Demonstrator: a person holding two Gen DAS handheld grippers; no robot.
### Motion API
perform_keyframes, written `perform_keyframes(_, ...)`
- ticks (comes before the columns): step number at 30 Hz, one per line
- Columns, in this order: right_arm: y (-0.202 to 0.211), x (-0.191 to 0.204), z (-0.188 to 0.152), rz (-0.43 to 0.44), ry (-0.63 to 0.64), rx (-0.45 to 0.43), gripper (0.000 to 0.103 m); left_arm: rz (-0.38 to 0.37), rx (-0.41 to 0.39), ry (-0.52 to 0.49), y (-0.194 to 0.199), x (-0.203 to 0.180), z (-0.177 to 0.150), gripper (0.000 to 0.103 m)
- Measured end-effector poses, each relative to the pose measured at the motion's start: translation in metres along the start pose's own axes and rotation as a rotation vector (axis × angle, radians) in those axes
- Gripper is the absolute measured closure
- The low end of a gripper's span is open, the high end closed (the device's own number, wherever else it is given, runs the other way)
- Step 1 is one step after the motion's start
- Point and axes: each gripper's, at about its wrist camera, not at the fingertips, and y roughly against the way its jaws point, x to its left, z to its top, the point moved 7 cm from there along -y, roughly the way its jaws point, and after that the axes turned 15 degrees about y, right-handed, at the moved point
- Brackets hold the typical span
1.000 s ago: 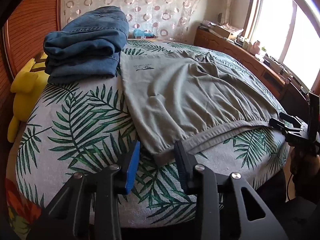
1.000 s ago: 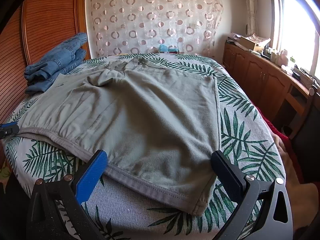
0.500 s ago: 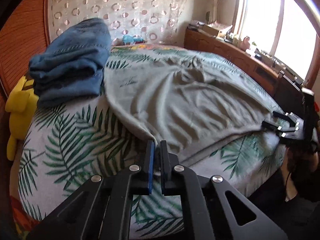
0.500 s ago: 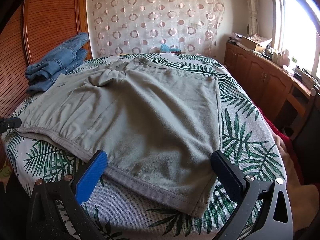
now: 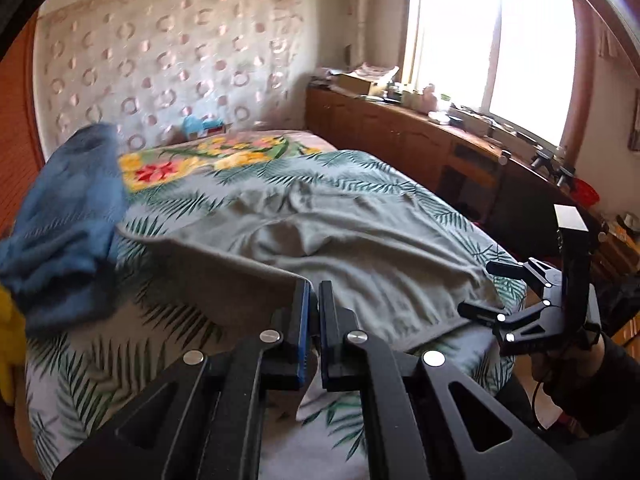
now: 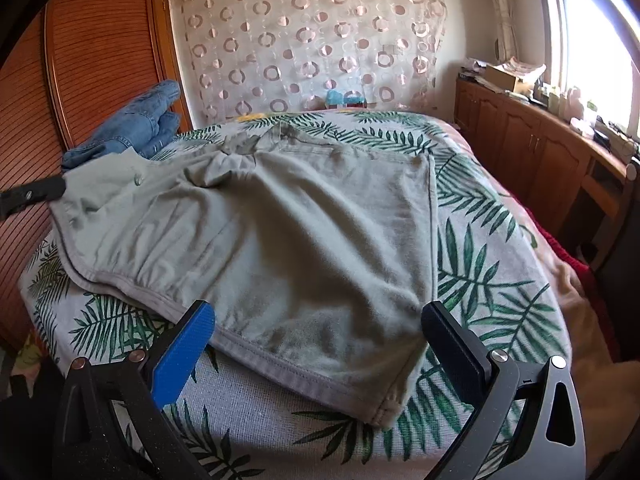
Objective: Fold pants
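- Pants [image 6: 304, 240], grey-green, are seen spread over the near end of the bed [image 6: 500, 264], with the waistband along the near edge and the legs running toward the far end.
- One near corner of the waistband is seen raised off the bed, pinched in the left gripper [image 5: 314, 312]; the fabric slopes down from it to the rest of the garment.
- The fingers of the left gripper are pressed together on that corner, and the cloth is seen emerging from between them in the left wrist view.
- The right gripper [image 6: 316, 332] is held with its fingers spread wide, one to each side of the other waistband corner, which lies between and just beyond them; no cloth is touched.
- The task is judged to be at its start: no fold is visible, one corner is gripped, and the second corner has not yet been taken.
- All folds are judged to remain to be made.
- Folded jeans [image 6: 132, 128] are seen at the left edge of the bed, just beside the pants.
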Motion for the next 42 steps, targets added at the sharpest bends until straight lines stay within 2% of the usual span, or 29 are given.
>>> perform_keyframes(4, 0.005, -0.006, 0.003, -0.008, -0.004, -0.018, 0.000, -0.047, 0.016, -0.028, -0.011, -0.020, 0.011, 0.098)
perform_keyframes(8, 0.007, -0.009, 0.002, -0.012, -0.009, -0.031, 0.000, -0.058, 0.027, -0.044, -0.018, -0.032, 0.016, 0.098)
perform_keyframes(15, 0.001, -0.003, -0.005, -0.004, -0.012, -0.029, 0.000, -0.010, 0.011, -0.023, -0.015, -0.024, 0.008, 0.097)
perform_keyframes(17, -0.001, -0.001, -0.005, 0.001, -0.016, -0.027, 0.000, 0.004, 0.010, -0.007, -0.015, -0.019, 0.007, 0.089)
perform_keyframes(18, -0.001, -0.001, -0.003, 0.004, -0.019, -0.026, 0.000, 0.014, 0.009, 0.000, -0.013, -0.014, 0.007, 0.079)
perform_keyframes(20, -0.004, 0.002, -0.001, 0.007, -0.017, -0.026, 0.000, 0.021, -0.002, 0.013, -0.009, -0.006, 0.006, 0.071)
perform_keyframes(22, -0.005, 0.005, 0.002, 0.013, -0.014, -0.028, 0.000, 0.028, -0.015, 0.024, -0.003, 0.001, 0.005, 0.057)
perform_keyframes(26, -0.009, 0.009, 0.004, 0.018, -0.004, -0.024, 0.000, 0.045, -0.010, 0.037, 0.004, 0.011, 0.001, 0.056)
perform_keyframes(27, -0.009, 0.009, 0.004, 0.020, -0.004, -0.024, 0.000, 0.050, -0.011, 0.042, 0.003, 0.013, 0.000, 0.053)
perform_keyframes(30, -0.011, 0.011, 0.007, 0.027, 0.002, -0.026, 0.000, 0.045, -0.009, 0.071, 0.002, 0.023, -0.007, 0.019)
perform_keyframes(37, -0.015, 0.020, 0.016, 0.041, 0.030, -0.034, 0.000, 0.081, 0.019, 0.120, -0.008, 0.047, -0.022, 0.019)
perform_keyframes(40, -0.017, 0.026, 0.020, 0.051, 0.044, -0.042, 0.000, 0.107, 0.011, 0.120, -0.010, 0.052, -0.027, 0.019)
perform_keyframes(42, -0.017, 0.031, 0.023, 0.066, 0.051, -0.048, 0.004, 0.127, -0.003, 0.123, -0.010, 0.057, -0.030, 0.019)
